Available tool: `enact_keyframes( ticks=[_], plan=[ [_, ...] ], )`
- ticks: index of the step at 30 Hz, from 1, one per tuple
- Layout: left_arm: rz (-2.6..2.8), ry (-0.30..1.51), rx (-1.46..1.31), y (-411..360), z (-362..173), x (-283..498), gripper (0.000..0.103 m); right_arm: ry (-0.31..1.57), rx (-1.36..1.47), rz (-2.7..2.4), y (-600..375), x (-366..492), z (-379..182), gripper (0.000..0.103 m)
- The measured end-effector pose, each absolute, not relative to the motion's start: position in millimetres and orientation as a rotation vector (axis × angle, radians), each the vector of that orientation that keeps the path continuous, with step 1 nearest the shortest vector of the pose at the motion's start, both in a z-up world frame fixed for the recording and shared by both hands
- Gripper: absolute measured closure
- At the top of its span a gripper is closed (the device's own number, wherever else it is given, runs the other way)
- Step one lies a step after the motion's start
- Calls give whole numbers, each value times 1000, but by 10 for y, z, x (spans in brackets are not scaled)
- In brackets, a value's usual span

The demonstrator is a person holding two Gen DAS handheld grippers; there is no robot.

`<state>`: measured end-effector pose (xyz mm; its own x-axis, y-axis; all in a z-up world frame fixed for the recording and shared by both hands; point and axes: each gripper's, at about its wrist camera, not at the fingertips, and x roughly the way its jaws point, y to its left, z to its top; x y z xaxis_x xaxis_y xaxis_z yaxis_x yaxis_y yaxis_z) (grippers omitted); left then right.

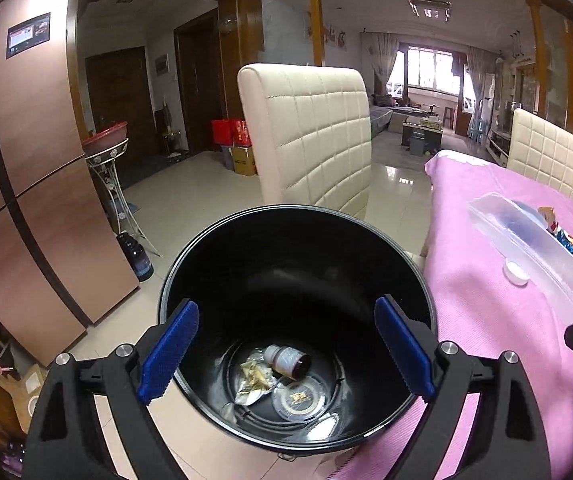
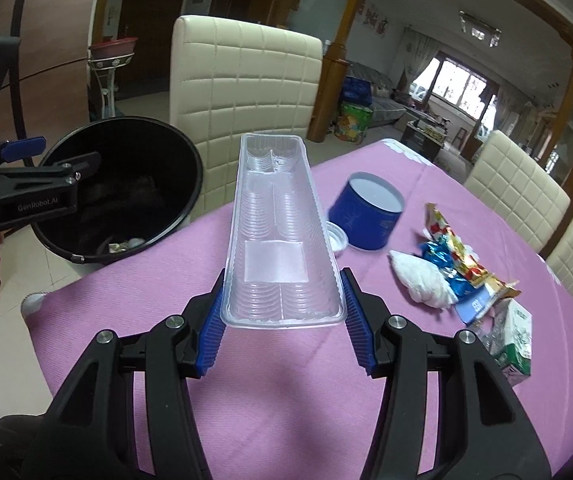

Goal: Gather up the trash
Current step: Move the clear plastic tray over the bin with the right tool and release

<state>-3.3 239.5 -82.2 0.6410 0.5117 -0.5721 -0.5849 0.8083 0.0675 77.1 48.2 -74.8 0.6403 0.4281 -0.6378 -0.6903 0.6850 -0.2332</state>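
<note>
Clear, thin plastic tray (image 2: 282,236), light and easily crushed, sits clenched by its near end in the right gripper (image 2: 282,320) above the worktop (image 2: 246,400), while the left gripper (image 1: 286,352) gapes empty over the black bin (image 1: 366,232).

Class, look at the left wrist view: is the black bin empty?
No, the bin already holds a small bottle and crumpled wrappers at its bottom.

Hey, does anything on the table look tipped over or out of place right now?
Yes. The blue can lies tilted on the pink tablecloth, open end up, its lid loose beside it. Wrappers, a white wad and a crushed carton lie scattered. Nothing looks spilled.
</note>
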Motion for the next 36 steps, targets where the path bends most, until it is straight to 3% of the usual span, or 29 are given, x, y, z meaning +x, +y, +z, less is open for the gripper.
enact_keyframes(
  ticks=[16,20,36],
  plan=[
    [684,592,-155,2607,-804,-265,16,601,-507,975,1336,620,-742,48],
    [698,594,-143,2622,-815,-279,16,556,-496,969,1414,611,-682,33],
    [550,628,-127,2211,-848,-7,16,645,-503,738,825,1010,-850,34]
  ],
)
